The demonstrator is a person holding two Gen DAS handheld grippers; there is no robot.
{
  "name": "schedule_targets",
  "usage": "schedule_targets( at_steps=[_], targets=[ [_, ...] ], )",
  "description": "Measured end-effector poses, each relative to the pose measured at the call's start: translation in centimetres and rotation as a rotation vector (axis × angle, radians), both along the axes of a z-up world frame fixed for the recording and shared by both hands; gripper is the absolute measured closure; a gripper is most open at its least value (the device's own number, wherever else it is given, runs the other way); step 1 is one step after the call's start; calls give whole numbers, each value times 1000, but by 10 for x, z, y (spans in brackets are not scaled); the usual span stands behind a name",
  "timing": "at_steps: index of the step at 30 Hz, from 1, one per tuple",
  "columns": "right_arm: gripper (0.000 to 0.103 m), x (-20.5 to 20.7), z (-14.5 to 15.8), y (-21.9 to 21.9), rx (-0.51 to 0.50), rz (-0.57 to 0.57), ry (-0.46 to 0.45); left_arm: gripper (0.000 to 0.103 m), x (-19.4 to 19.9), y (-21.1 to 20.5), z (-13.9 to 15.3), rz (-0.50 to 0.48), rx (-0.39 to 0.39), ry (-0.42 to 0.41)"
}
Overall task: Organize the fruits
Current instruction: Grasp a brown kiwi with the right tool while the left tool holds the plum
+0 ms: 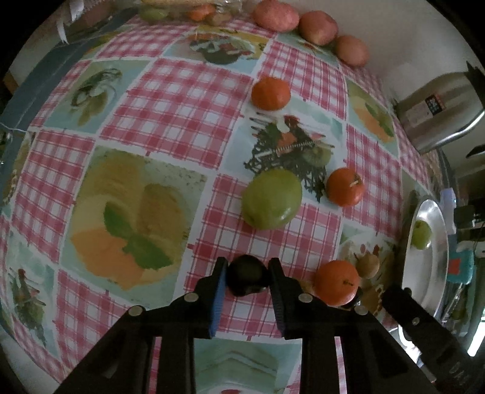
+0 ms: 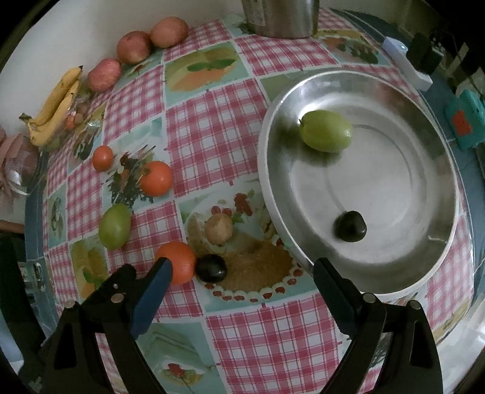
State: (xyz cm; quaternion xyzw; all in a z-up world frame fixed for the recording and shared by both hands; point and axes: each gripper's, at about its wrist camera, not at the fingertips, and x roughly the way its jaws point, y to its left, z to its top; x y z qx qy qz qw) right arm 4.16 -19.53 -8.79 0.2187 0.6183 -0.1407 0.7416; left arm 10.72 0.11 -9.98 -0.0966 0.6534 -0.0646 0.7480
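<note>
Left gripper (image 1: 248,274): clamped on a dark plum (image 1: 248,278), pads pressing both sides; it points steeply down at the table (image 1: 169,100), so the plum looks caught where it lay and probably not yet lifted.
Right gripper (image 2: 242,269): jaws wide apart, nothing between them; it hangs over the near rim of the steel plate (image 2: 357,181), seemingly waiting its turn.
Plate: at the table's right side, already holding a green fruit (image 2: 326,130) and a second dark plum (image 2: 350,225); it reads as the collecting place for the loose fruit.
Gripped plum's place: near edge of the table, just beside an orange (image 1: 336,282) and a small brown fruit (image 1: 367,265), near the plate.
Still loose: a green fruit (image 1: 272,198) mid-table, an orange (image 1: 345,186) beside it, another orange (image 1: 270,92) further back.
Back edge: three red apples (image 1: 316,27) lined along the wall, bananas (image 2: 56,106) at the far corner; these look deliberately set aside.
Metal pot (image 1: 436,112): against the wall beyond the plate, out of the way.
Next move, as a guess: lift the plum clear of the orange and carry it right to the plate.
Risk: round and smooth, the plum may slip or roll when released.
</note>
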Motion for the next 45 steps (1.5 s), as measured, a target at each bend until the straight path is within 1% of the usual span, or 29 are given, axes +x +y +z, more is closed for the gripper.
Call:
schedule_targets(
  at_steps=[4, 8, 9, 11, 13, 14, 16, 17, 18, 20, 23, 25, 27, 30, 32, 34, 39, 45],
  targets=[
    [9, 1, 3, 3, -20, 11, -18, 74, -1, 1, 5, 9, -8, -12],
    [10, 3, 8, 9, -50, 41, -66, 74, 5, 1, 7, 10, -12, -15],
    [12, 5, 8, 11, -60, 51, -75, 74, -1, 6, 11, 11, -14, -15],
    [18, 8, 7, 14, -67, 70, -84, 74, 0, 4, 11, 16, -17, -14],
    [30, 12, 2, 16, -52, 87, -88, 74, -1, 7, 12, 19, -18, -15],
    [33, 14, -1, 17, -46, 91, -82, 74, -1, 7, 12, 21, -18, -15],
    [44, 17, -7, 18, -48, 99, -69, 74, 1, 6, 12, 24, -21, -14],
    [47, 19, -11, 19, -43, 107, -68, 74, 2, 5, 11, 24, -22, -14],
    [52, 20, -13, 20, -35, 113, -68, 74, 2, 5, 11, 22, -24, -14],
    [56, 23, -19, 21, -22, 122, -67, 74, 2, 5, 12, 19, -26, -15],
    [59, 26, -20, 23, -57, 138, -72, 74, 3, 4, 12, 18, -28, -14],
    [64, 29, -23, 25, -67, 146, -69, 74, 4, 4, 11, 18, -28, -14],
    [65, 31, -28, 25, -74, 149, -55, 74, 4, 4, 11, 18, -28, -14],
    [73, 33, -33, 25, -75, 150, -41, 74, 4, 4, 11, 16, -28, -14],
    [74, 34, -35, 25, -76, 147, -39, 74, 4, 4, 11, 15, -27, -14],
    [77, 33, -37, 23, -64, 143, -44, 74, 6, 3, 11, 15, -26, -13],
    [77, 31, -32, 18, -48, 121, -69, 74, 6, 3, 11, 24, -29, -20],
    [77, 28, -7, 13, -38, 108, -136, 74, 6, 8, 22, 37, -40, -56]
  ],
)
